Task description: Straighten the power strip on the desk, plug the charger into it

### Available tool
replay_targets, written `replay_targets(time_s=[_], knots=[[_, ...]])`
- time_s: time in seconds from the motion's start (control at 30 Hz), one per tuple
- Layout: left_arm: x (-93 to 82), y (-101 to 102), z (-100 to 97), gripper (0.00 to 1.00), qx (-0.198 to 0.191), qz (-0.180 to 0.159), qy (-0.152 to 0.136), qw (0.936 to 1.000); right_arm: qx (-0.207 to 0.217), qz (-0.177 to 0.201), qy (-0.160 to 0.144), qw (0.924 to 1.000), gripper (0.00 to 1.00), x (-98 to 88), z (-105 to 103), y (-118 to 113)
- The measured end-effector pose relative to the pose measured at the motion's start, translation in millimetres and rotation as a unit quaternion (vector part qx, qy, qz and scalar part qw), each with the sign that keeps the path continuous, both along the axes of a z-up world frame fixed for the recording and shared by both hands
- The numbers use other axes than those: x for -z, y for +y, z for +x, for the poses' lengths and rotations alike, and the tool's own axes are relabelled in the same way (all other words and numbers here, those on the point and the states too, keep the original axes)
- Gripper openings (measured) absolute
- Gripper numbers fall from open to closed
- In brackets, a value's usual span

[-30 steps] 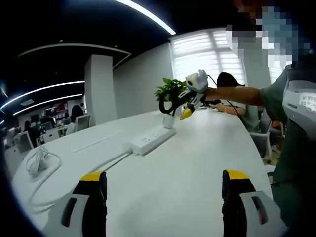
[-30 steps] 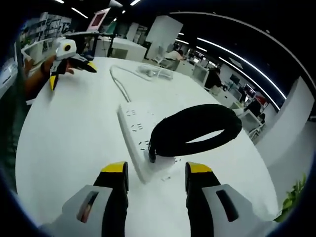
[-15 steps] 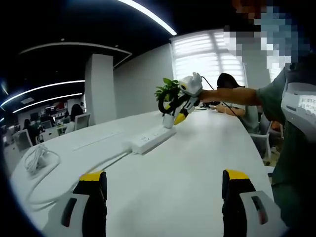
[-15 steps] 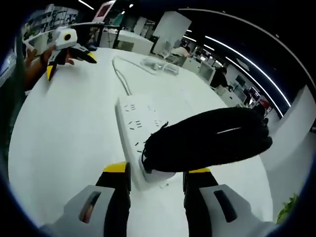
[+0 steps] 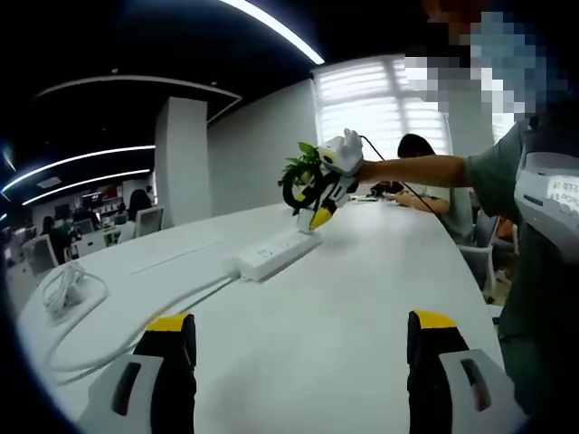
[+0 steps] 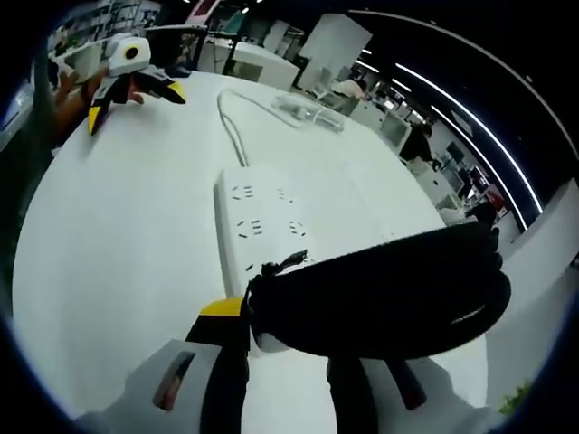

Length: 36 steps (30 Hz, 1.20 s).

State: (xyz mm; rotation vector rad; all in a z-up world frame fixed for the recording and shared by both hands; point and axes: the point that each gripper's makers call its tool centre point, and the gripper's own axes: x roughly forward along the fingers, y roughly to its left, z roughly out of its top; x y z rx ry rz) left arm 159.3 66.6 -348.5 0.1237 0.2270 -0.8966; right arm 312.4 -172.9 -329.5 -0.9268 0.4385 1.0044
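A white power strip lies on the white desk, and its cord runs off to a loose coil. My right gripper is shut on the charger, a white plug body under a thick coil of black cable. It hangs just over the near end of the power strip. In the left gripper view the right gripper hovers above the strip's far end. My left gripper stands open over bare desk, well short of the strip, and also appears as the left gripper.
A potted plant stands behind the strip's far end. A person sits at the desk near the window. The person holding the grippers stands at the desk's edge. Other desks and chairs fill the room beyond.
The right gripper has carried the charger lower and closer to the strip's near end; the strip looms larger in its view. The left gripper has stayed put.
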Motion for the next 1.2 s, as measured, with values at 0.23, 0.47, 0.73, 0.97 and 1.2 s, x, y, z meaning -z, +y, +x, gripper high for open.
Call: replay_targets(time_s=[0.23, 0.47, 0.73, 0.97, 1.2], knots=[[0.8, 0.9, 0.6, 0.99, 0.002, -0.007, 0.001, 1.0000, -0.006, -0.027, 0.010, 0.9996, 0.27, 1.8, 0.3, -1.6], [2.4, 1.0, 1.3, 0.99, 0.003, -0.009, 0.001, 1.0000, -0.013, -0.057, 0.051, 0.9970, 0.25, 3.8, 1.4, -2.3], [-1.4, 1.6, 2.6, 0.99, 0.003, -0.013, -0.003, 0.9999, -0.024, -0.061, 0.087, 0.9940, 0.24, 4.6, 3.5, -3.5], [-2.6, 0.2, 3.9, 0.99, 0.006, -0.014, -0.005, 0.9999, -0.028, -0.064, 0.115, 0.9910, 0.23, 5.6, 4.2, -4.6], [-1.6, 4.3, 9.7, 0.97, -0.007, -0.019, -0.009, 0.9998, -0.037, -0.080, 0.111, 0.9899, 0.22, 8.6, 0.7, -8.4]])
